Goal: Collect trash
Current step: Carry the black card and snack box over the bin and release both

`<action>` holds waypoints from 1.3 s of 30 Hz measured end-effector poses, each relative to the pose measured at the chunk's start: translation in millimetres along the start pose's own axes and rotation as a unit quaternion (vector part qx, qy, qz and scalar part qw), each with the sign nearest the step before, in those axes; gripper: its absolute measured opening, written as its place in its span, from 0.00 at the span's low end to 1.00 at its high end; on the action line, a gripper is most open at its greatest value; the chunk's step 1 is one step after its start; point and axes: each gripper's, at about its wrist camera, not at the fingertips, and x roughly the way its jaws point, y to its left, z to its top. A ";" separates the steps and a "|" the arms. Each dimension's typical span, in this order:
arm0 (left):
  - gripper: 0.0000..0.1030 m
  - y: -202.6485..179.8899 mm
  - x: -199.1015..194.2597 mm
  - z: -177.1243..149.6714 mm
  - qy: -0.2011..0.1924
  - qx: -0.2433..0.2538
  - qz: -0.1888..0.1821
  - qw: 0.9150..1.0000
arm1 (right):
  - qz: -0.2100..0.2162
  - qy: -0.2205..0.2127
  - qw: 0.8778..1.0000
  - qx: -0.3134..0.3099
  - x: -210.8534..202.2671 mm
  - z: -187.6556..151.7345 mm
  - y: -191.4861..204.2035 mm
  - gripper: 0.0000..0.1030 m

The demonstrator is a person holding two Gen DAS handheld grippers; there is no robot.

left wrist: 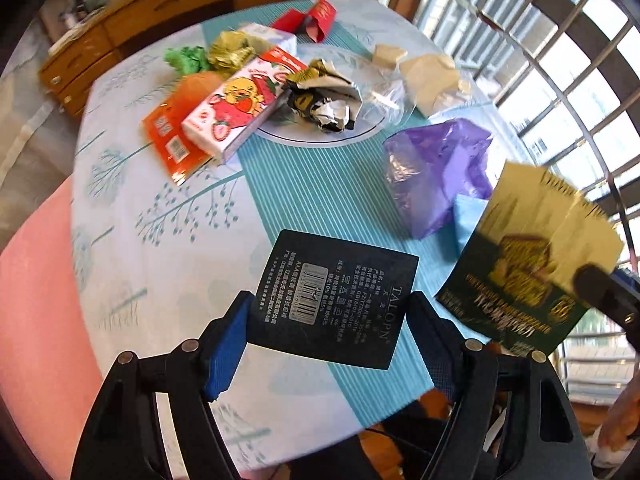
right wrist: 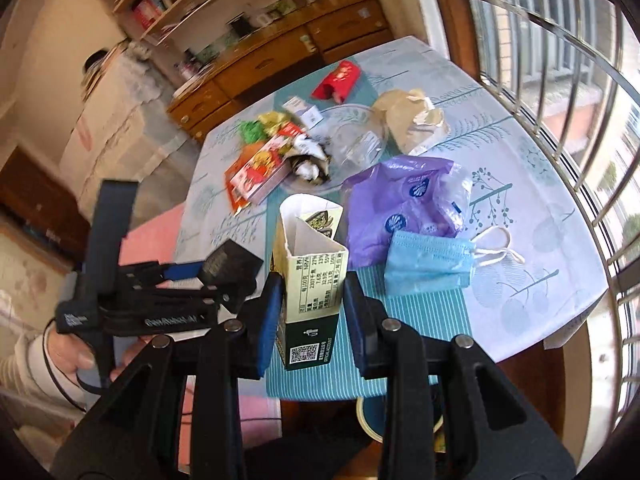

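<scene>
Your left gripper (left wrist: 330,320) is clamped across a flat black card packet (left wrist: 334,298) at 6 o'clock in its view; it is light and stiff but slick, so grip by its side edges. Your right gripper (right wrist: 312,320) pinches the base of an opened green-and-cream carton (right wrist: 310,280) at 6 o'clock; its thin walls likely crush, so squeeze gently near the folded corners.

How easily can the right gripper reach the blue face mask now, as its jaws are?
Probably not yet. The right gripper is already shut on the green and cream carton, so its jaws are occupied. The blue face mask itself lies uncovered on the table beside it.
</scene>
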 end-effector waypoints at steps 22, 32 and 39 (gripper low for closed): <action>0.75 -74.6 17.5 -188.0 0.009 -0.121 0.058 0.991 | 0.019 0.175 0.979 -0.102 6.0 -179.1 -78.6 0.27; 0.75 -68.8 153.9 -228.8 0.048 -0.124 0.049 0.990 | -0.041 0.233 0.971 -0.040 117.7 -276.4 -154.2 0.27; 0.77 -59.1 246.8 -251.0 0.071 -0.109 0.043 0.991 | -0.060 0.229 0.971 -0.022 186.3 -311.1 -187.0 0.30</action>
